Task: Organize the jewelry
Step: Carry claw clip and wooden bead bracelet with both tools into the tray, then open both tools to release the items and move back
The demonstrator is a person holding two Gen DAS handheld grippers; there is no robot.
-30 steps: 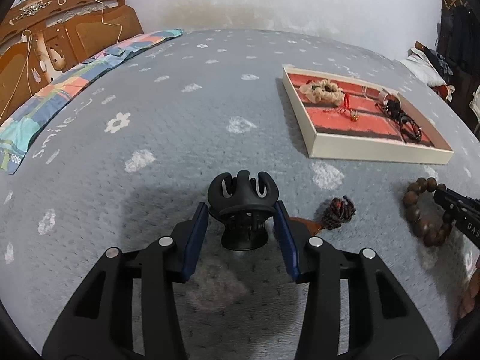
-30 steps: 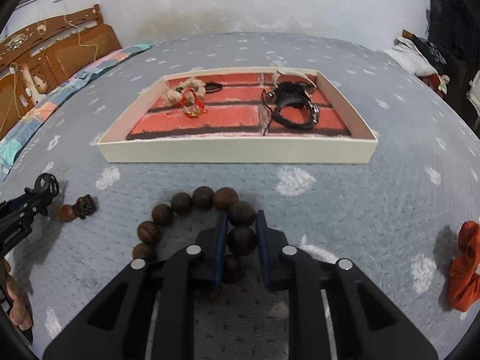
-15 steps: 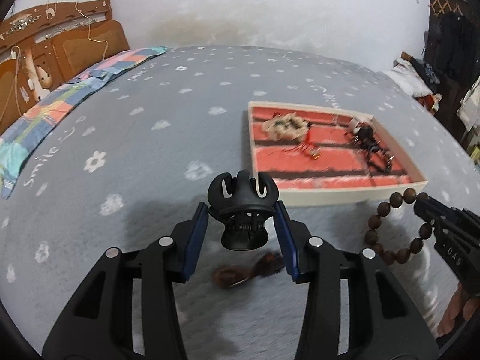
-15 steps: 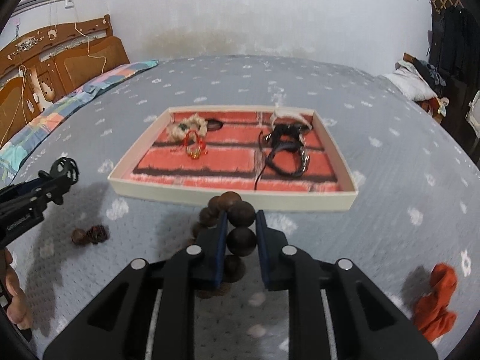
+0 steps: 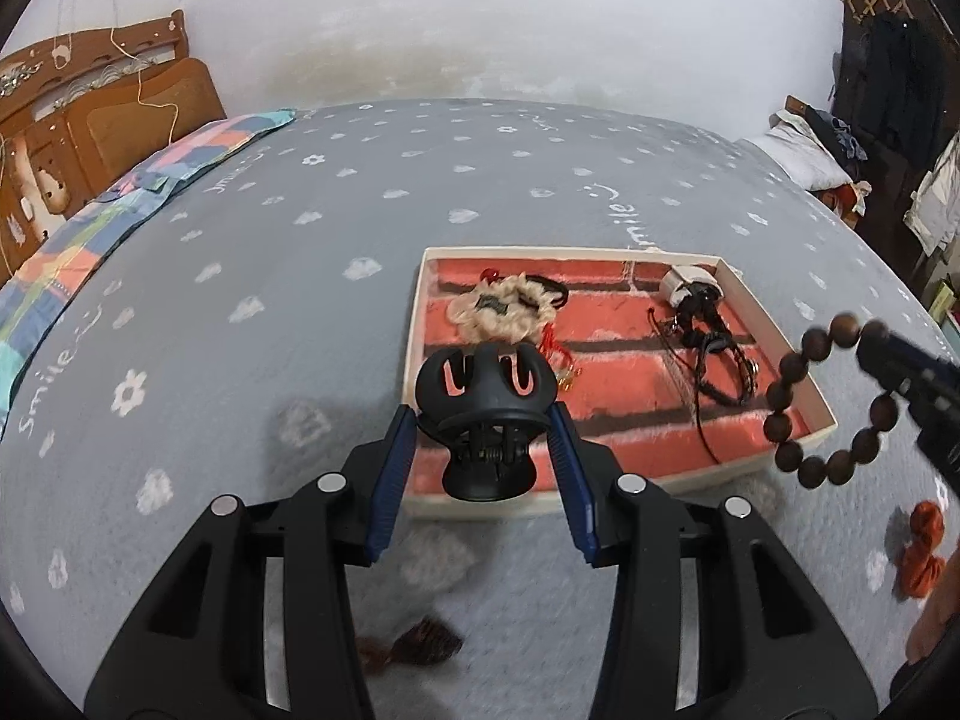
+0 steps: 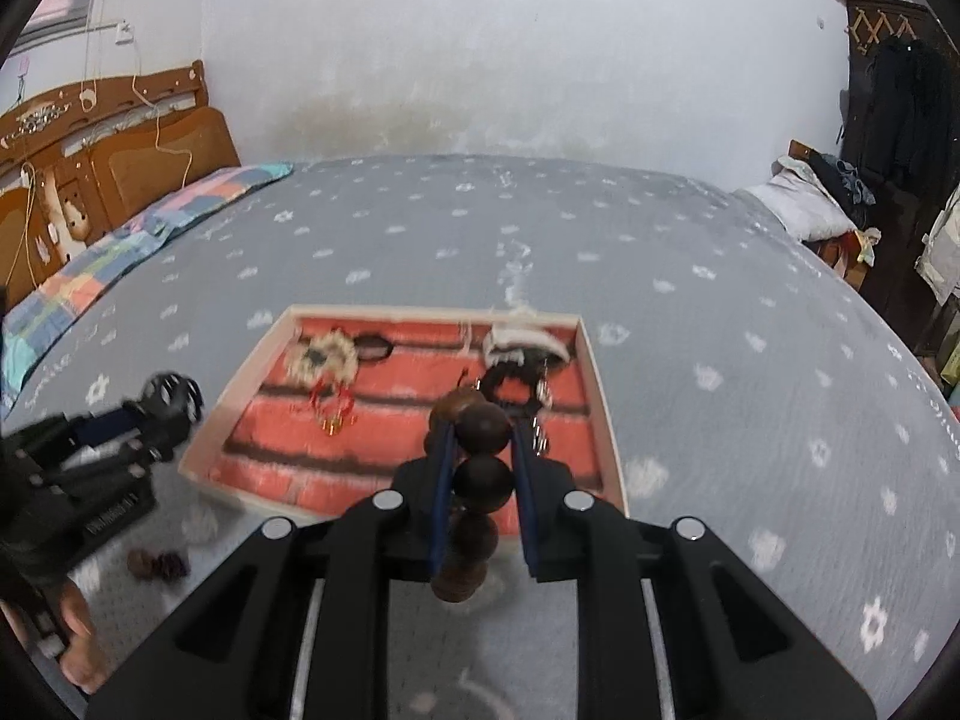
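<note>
My left gripper (image 5: 485, 423) is shut on a black claw hair clip (image 5: 483, 414) and holds it in the air over the near left edge of the cream tray (image 5: 774, 324) with a red brick-pattern lining. My right gripper (image 6: 480, 450) is shut on a brown wooden bead bracelet (image 6: 479, 426), lifted above the tray's near edge (image 6: 600, 384); the bracelet hangs as a loop in the left wrist view (image 5: 798, 414). The tray holds a beige scrunchie (image 5: 501, 309), a red-and-gold piece (image 6: 331, 411) and black cord bracelets (image 5: 711, 354).
A brown tassel bead (image 5: 408, 645) lies on the grey flowered bedspread (image 5: 240, 312) below my left gripper. An orange scrunchie (image 5: 921, 546) lies at the right. A wooden headboard (image 6: 108, 174) and a patchwork pillow (image 5: 120, 204) are at the far left.
Both grippers have risen and moved forward toward the tray, carrying the hair clip and the bead bracelet. The tassel bead stays on the bedspread.
</note>
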